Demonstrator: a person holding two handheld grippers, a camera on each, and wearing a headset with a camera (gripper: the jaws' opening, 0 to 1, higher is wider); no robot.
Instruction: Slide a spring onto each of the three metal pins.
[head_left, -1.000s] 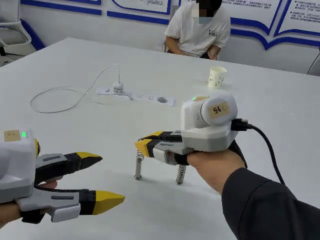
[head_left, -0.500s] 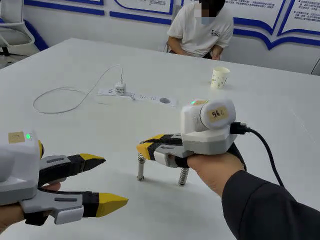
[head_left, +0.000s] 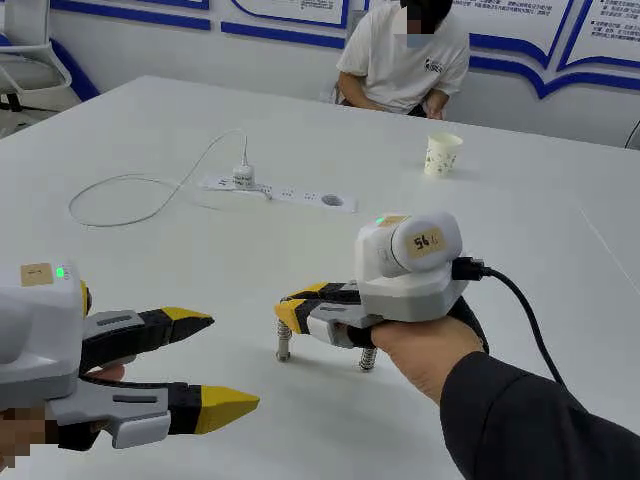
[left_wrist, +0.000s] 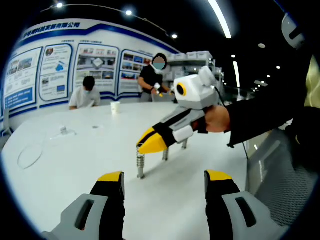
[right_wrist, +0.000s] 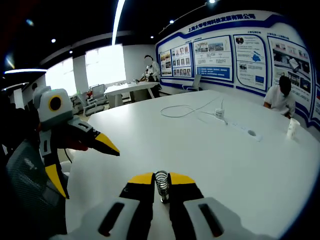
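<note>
- The left tongs (head_left: 232, 362) stood wide apart, empty, held above the bench (head_left: 150, 250).
- Just ahead of them, the right tongs (head_left: 286, 304) were clamped on a spring (right_wrist: 161, 183), tips pointing back toward the left tongs.
- That spring sat on a pin (head_left: 284, 342) standing upright directly under the right tongs' tips.
- A second pin (head_left: 367, 358), ringed with coils, stood under the right tongs' body.
- Well beyond the right tongs lay a power strip (head_left: 275, 191), then a cup (head_left: 440, 155).

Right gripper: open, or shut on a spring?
Shut: the right gripper clamps the spring, its coil pinched between the jaws in that gripper's view.
</note>
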